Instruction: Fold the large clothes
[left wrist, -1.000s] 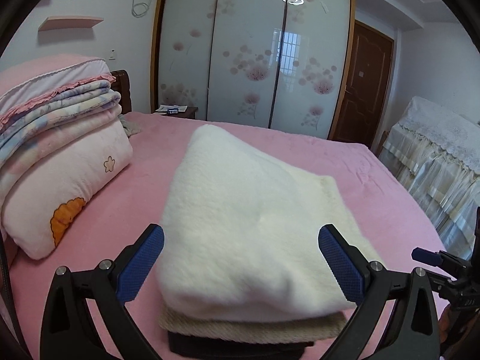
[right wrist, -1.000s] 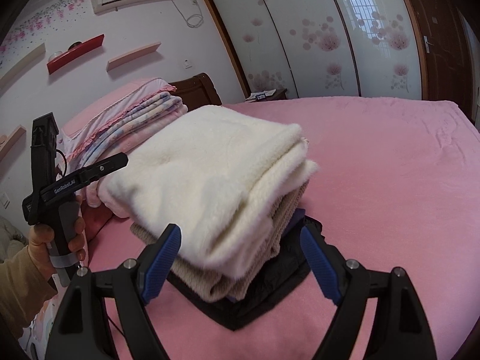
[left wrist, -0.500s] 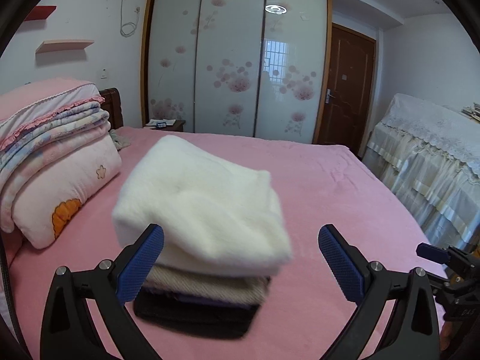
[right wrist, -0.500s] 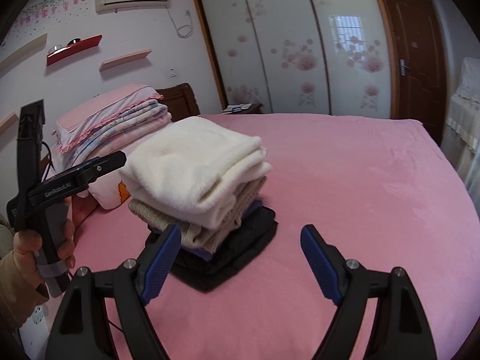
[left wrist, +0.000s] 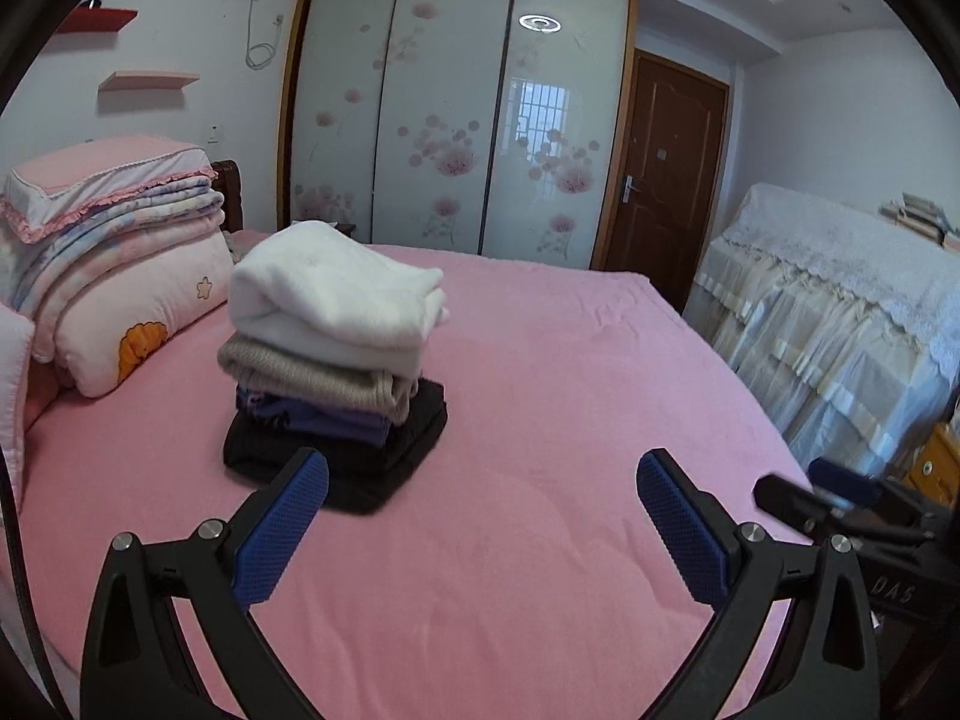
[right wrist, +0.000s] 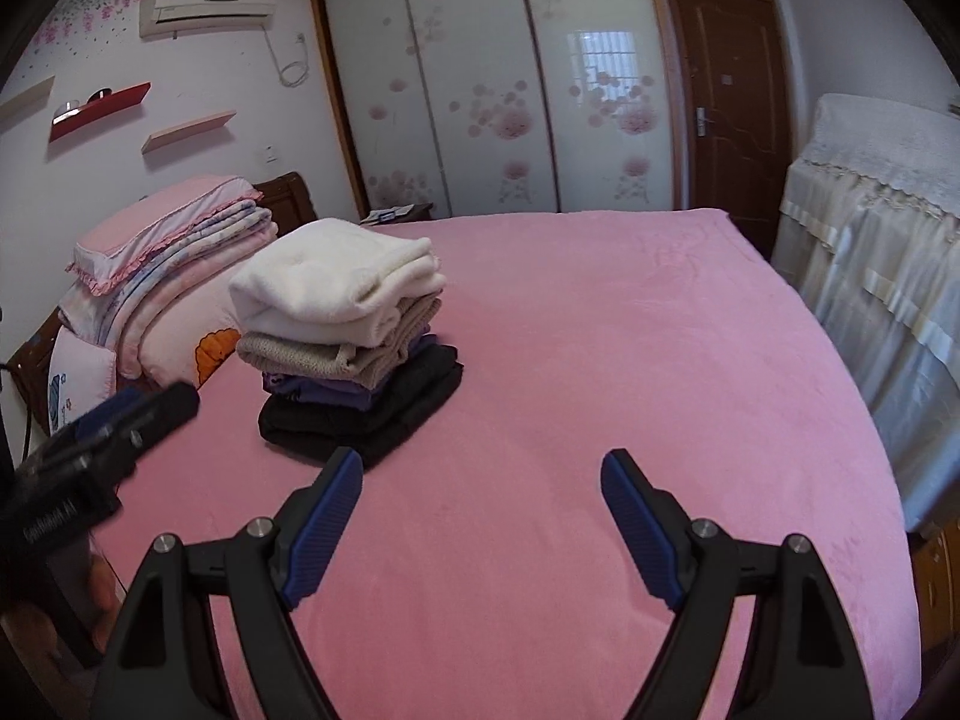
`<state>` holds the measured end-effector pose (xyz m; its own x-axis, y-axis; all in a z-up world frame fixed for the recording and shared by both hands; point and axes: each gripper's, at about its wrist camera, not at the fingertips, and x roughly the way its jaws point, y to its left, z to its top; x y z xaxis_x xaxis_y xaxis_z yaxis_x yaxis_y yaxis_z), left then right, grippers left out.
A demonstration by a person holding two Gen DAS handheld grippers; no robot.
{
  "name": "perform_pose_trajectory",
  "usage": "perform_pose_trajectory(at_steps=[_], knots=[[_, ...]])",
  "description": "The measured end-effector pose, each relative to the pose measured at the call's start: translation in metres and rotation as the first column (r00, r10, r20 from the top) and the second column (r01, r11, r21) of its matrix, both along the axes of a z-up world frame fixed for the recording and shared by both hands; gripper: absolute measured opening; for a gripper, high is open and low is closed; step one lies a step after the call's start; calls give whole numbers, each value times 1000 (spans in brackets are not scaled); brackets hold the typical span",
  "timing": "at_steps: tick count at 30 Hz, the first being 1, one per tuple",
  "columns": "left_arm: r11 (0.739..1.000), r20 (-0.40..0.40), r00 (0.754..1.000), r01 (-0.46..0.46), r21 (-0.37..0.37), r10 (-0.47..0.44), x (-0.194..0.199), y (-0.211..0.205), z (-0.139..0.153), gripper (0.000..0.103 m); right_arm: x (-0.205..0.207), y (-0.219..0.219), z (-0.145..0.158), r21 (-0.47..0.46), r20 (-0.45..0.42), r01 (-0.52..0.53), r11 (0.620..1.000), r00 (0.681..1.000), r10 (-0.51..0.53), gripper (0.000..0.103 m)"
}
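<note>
While clear of clothes stack (left wrist: 336, 360), both jaws wide, empty.

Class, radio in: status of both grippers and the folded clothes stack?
Left gripper open, empty. Right gripper open, empty. Stack of folded clothes on pink bed, white fleece on top. Nothing obstructing.

Lower right of the left wrist view, the black body of the right gripper (left wrist: 888, 546) shows pale letters "DAS". Lower left of the right wrist view, the black left gripper (right wrist: 90, 456) carries white lettering, too blurred to read.
</note>
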<state>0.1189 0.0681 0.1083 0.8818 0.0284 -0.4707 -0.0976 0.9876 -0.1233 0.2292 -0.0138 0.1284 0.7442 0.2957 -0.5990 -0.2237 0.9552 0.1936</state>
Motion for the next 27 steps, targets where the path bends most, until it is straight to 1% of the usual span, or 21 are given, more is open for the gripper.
perform_pose_trajectory(at_steps=[3, 5, 7, 9, 12, 15, 18, 20, 23, 25, 27], knots=[[1000, -17, 1000, -20, 23, 21, -23, -16, 0, 102, -33, -13, 6, 2, 7, 68, 998, 998, -68, 82], [998, -26, 999, -29, 63, 31, -36, -31, 2, 102, -50, -20, 7, -9, -5, 121, 993, 993, -121, 82], [993, -36, 999, -33, 111, 37, -44, -42, 5, 102, -63, -24, 9, -28, -10, 150, 988, 989, -151, 82], [992, -37, 999, -28, 122, 33, -51, -49, 11, 102, -74, -27, 12, -45, -11, 175, 984, 984, -175, 82], [995, -36, 999, -21, 93, 24, -63, -53, 18, 102, -86, -27, 20, -72, 2, 188, 980, 982, -188, 82], [996, -51, 998, -17, 88, 21, -62, -50, 24, 102, -97, -27, 26, -81, 14, 200, 976, 980, -199, 82], [998, -69, 998, 5, 66, 0, -59, -47, 25, 102, -104, -25, 31, -84, 23, 198, 977, 980, -196, 82], [998, -84, 996, 25, 49, -20, -57, -46, 25, 102, -107, -23, 33, -99, 26, 202, 974, 979, -200, 83], [998, -108, 993, 46, 46, -41, -54, -48, 22, 102, -111, -19, 35, -107, 29, 200, 974, 980, -198, 83], [998, -113, 993, 37, 54, -31, -51, -49, 19, 102, -113, -17, 35, -114, 31, 203, 973, 979, -200, 83], [998, -114, 993, 41, 42, -36, -52, -49, 15, 102, -114, -16, 33, -126, 30, 206, 970, 979, -204, 83]])
